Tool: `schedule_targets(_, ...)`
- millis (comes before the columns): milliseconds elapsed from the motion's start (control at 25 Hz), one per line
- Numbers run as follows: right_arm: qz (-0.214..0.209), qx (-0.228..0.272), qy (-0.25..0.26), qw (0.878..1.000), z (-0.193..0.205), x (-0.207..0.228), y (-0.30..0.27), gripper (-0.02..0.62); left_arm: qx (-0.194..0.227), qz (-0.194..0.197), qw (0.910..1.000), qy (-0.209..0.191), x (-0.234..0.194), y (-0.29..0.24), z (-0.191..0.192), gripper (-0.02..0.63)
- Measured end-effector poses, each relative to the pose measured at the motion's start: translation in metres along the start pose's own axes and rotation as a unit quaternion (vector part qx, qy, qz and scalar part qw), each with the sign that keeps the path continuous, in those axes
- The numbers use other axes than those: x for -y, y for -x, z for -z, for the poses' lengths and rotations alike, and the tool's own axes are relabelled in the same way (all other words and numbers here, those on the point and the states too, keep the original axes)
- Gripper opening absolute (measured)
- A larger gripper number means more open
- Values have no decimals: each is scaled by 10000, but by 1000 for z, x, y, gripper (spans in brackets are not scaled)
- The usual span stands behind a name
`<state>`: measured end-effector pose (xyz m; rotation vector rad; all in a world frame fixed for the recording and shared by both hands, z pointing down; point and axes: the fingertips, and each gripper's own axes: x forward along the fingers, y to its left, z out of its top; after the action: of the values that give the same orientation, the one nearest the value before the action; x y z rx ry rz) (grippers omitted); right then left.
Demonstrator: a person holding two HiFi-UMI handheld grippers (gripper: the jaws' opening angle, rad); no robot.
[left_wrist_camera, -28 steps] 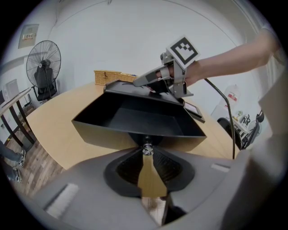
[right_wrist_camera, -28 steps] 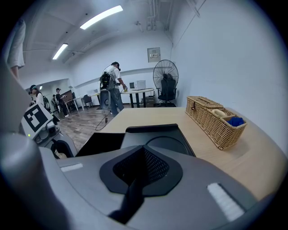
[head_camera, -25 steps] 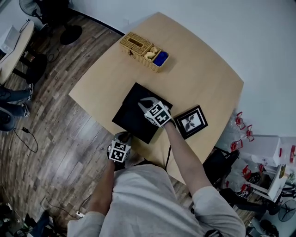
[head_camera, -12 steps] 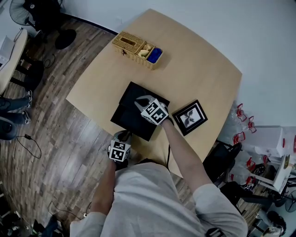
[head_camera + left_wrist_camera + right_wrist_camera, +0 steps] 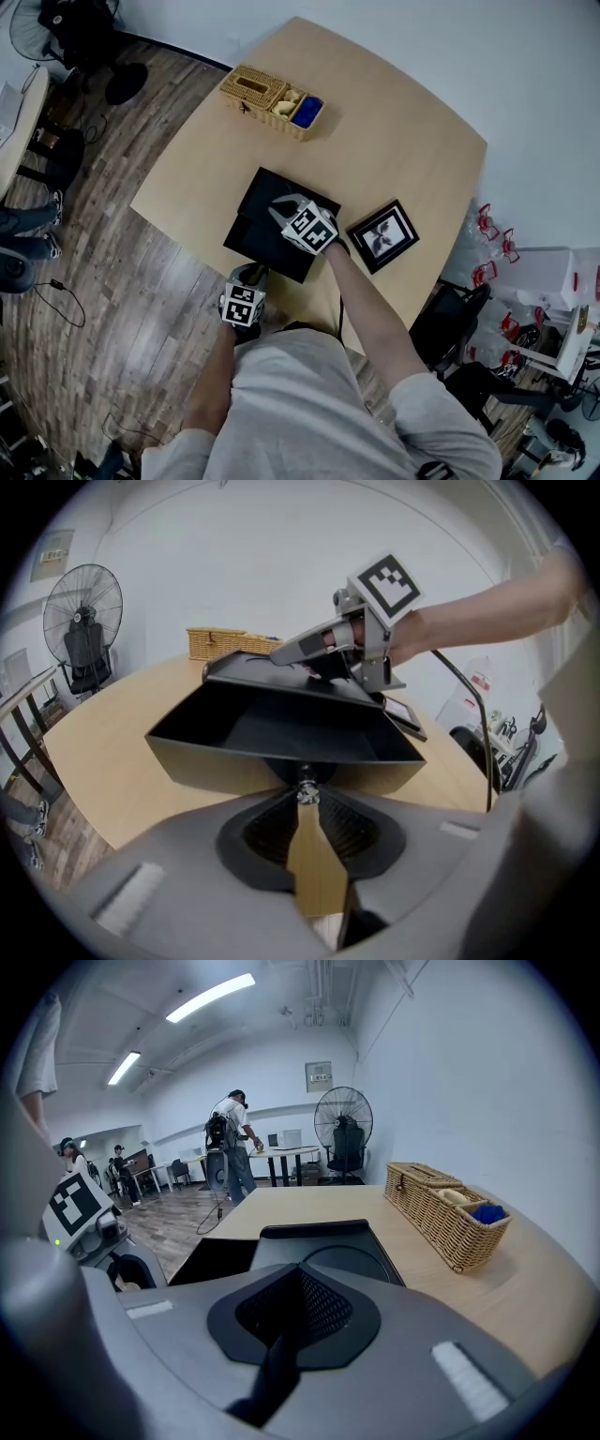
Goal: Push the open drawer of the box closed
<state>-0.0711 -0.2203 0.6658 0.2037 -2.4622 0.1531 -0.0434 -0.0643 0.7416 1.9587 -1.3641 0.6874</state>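
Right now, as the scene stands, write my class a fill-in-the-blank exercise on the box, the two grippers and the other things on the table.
1. The drawer of the black box is ___.
2. The right gripper lies on top of the black ___.
3. One end compartment of the wicker basket holds something coloured ___.
4. The left gripper points at the drawer front with its fingers ___.

Missing words: open; box; blue; shut

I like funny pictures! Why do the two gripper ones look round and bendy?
Left gripper view: wide-angle lens, so black corners and a bulging room; the close left gripper blurs. Right gripper view: same bulge, ceiling lights glare. Head view: flatter, evenly lit.
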Motion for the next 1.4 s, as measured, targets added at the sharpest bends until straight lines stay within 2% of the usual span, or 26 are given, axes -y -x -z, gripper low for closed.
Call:
schedule_targets(880,16,-28,-203,9998,9,-1,-7,2,-64,141,9998,-147,-3,-11,-12,126)
schedule_targets(1400,93,21,-207,9997,1,-1,-7,2,-51,271,9994,-230,-7,-19,-23,126)
